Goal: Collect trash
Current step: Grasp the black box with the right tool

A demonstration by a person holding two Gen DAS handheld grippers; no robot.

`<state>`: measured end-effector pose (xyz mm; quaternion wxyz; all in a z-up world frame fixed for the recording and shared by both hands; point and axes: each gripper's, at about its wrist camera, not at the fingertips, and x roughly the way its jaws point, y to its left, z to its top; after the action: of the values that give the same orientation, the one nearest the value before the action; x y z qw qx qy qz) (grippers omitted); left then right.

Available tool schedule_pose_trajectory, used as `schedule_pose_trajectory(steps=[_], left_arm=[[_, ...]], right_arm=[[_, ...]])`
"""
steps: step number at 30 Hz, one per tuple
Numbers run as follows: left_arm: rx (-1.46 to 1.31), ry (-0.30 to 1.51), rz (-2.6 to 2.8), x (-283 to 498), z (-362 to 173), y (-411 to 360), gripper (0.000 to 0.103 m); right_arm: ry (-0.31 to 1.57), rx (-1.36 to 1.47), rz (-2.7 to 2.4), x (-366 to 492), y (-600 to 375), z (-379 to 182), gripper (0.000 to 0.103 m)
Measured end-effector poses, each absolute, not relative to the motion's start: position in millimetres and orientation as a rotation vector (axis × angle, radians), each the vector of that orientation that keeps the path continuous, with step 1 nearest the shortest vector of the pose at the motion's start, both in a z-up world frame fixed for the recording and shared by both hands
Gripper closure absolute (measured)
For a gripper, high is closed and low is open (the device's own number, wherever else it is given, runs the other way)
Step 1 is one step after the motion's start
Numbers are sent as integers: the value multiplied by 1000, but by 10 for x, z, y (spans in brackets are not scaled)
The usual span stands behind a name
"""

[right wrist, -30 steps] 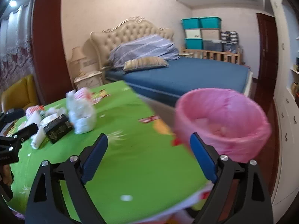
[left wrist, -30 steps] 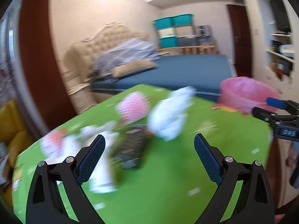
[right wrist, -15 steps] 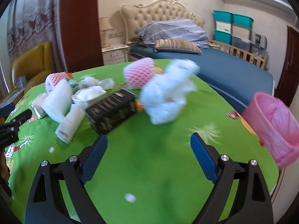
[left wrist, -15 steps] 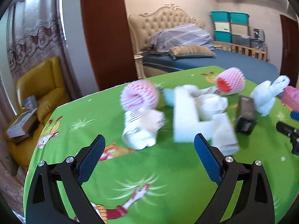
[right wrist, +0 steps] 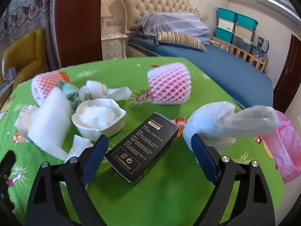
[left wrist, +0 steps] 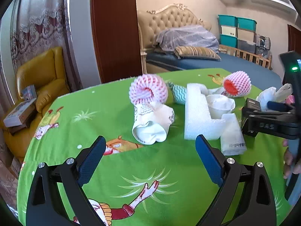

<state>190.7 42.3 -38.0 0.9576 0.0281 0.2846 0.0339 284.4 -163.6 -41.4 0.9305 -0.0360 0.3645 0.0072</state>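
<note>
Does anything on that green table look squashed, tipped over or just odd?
Yes. The paper cup lies on its side with its mouth crushed out of round. The white paper bowl is dented and stuffed with tissue. The black box lies flat and looks undamaged.

"DAS" on right gripper [left wrist: 270, 126]; Korean print on packet [left wrist: 234, 143].
</note>
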Motion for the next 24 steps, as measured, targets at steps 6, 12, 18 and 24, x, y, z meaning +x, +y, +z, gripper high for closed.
schedule_pose_trajectory(steps=[6,12,18,24], left_arm=[[105,570,57,1906,-377,322,13],[119,570,63,1917,-387,293,13],[152,566,65,1921,-404,242,13],[184,581,52,1944,-437,187,13]], right_arm=[[760,-95,50,2731,-1768,-372,34],[779,-102,36,2489,-1985,-361,52],[770,-115,44,2584,-1917,-416,51],[790,-135,66,2818,-1864,-519,51]])
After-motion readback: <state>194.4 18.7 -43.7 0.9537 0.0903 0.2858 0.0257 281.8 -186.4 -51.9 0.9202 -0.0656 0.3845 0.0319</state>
